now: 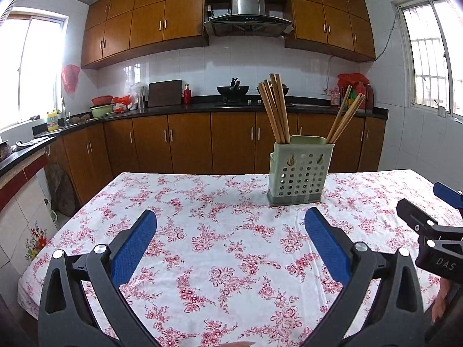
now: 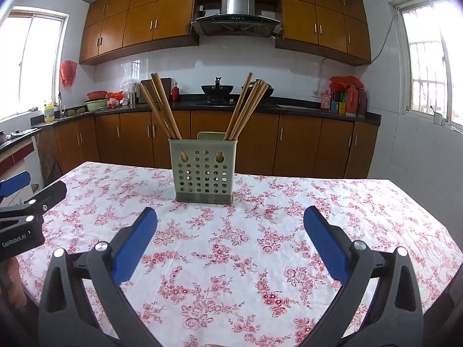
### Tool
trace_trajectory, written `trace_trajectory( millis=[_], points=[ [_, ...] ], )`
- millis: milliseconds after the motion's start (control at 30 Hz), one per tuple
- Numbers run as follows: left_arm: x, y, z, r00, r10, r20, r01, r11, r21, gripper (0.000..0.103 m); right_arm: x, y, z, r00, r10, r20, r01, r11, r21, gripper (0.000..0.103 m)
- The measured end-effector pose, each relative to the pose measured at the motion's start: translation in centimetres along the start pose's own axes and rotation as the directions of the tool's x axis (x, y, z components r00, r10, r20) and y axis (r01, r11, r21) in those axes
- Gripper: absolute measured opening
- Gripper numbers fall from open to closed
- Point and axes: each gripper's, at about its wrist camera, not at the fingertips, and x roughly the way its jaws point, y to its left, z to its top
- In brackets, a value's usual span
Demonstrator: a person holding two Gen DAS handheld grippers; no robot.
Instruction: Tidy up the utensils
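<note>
A pale green perforated utensil holder (image 1: 299,173) (image 2: 204,170) stands upright on the floral tablecloth (image 1: 220,248) (image 2: 246,248). Wooden chopsticks stand in it in two bunches, one leaning left (image 1: 275,110) (image 2: 159,107) and one leaning right (image 1: 345,117) (image 2: 246,107). My left gripper (image 1: 231,228) is open and empty, low over the cloth, short of the holder and to its left. My right gripper (image 2: 230,225) is open and empty, facing the holder head on. Each gripper shows at the edge of the other's view, the right gripper (image 1: 428,225) and the left gripper (image 2: 29,202).
The table sits in a kitchen. Behind it runs a dark counter (image 1: 202,107) with brown cabinets (image 2: 298,144), a wok, bowls and bottles. Windows are on both side walls. The table's far edge lies just behind the holder.
</note>
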Motion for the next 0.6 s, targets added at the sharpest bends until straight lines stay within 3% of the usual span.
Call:
trace_trajectory(
  millis=[600],
  points=[
    [-0.19, -0.30, -0.17, 1.000, -0.009, -0.004, 0.009, 1.000, -0.012, 0.101, 0.16, -0.22, -0.06, 1.000, -0.012, -0.001, 0.012, 1.000, 0.019, 0.099]
  ],
)
